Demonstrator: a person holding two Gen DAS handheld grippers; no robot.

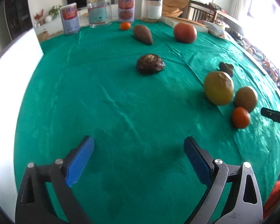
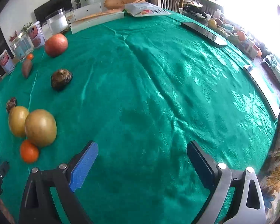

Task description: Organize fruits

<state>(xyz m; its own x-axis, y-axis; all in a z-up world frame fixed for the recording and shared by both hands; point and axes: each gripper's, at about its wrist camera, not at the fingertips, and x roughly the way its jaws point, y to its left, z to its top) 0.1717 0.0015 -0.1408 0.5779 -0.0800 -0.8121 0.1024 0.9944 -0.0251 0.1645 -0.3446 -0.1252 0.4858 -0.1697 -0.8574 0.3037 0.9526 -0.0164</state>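
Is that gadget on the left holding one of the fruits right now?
No, the left gripper is open with only bare green tablecloth between its blue pads, and the nearest fruit, a small orange, lies off to the side.

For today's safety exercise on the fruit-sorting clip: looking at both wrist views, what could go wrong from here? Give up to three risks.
1. The yellow-green fruit, the brownish round fruit and the small orange sit bunched together; reaching for one with a wide-open gripper could knock the others rolling.
2. The green tablecloth is wrinkled and glossy, so round fruit may roll or the cloth may snag.
3. The right gripper and the left gripper work close together and might collide.
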